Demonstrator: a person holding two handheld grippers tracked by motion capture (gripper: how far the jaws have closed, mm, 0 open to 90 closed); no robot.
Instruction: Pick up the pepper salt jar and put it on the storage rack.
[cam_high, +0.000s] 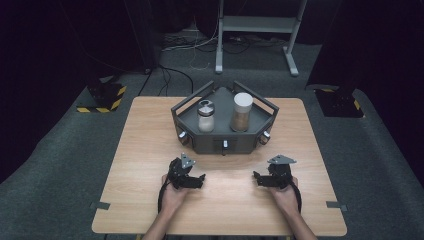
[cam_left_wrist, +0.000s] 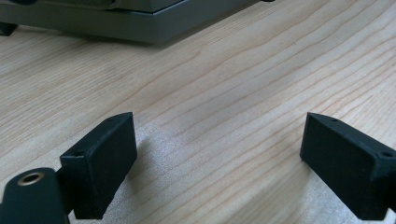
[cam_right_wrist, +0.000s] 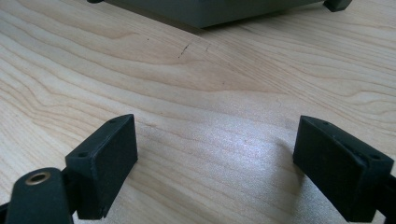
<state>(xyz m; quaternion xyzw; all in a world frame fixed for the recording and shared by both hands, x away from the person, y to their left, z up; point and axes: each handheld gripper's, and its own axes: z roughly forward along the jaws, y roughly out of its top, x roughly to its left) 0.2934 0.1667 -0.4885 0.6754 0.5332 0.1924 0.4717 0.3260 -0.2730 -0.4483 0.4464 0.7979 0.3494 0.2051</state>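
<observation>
A dark grey angular tray (cam_high: 192, 116) stands at the middle back of the wooden table (cam_high: 150, 130). In it stand a short glass jar with a metal lid (cam_high: 205, 116) and a taller jar with a white lid and brown contents (cam_high: 241, 112). My left gripper (cam_high: 201, 179) rests on the table in front of the tray, to the left, held by a hand. My right gripper (cam_high: 256, 178) rests to the right, also hand-held. Both are open, jaws wide apart over bare wood (cam_left_wrist: 219, 140), with nothing between them. The tray's base (cam_right_wrist: 219, 11) shows at the top of each gripper view.
Small knobs (cam_high: 225, 144) stick out of the tray's front wall. Beyond the table a white metal stand (cam_high: 257, 25) and cables (cam_high: 175, 75) lie on the grey floor. Yellow-black striped blocks (cam_high: 102, 97) sit at the far left and right.
</observation>
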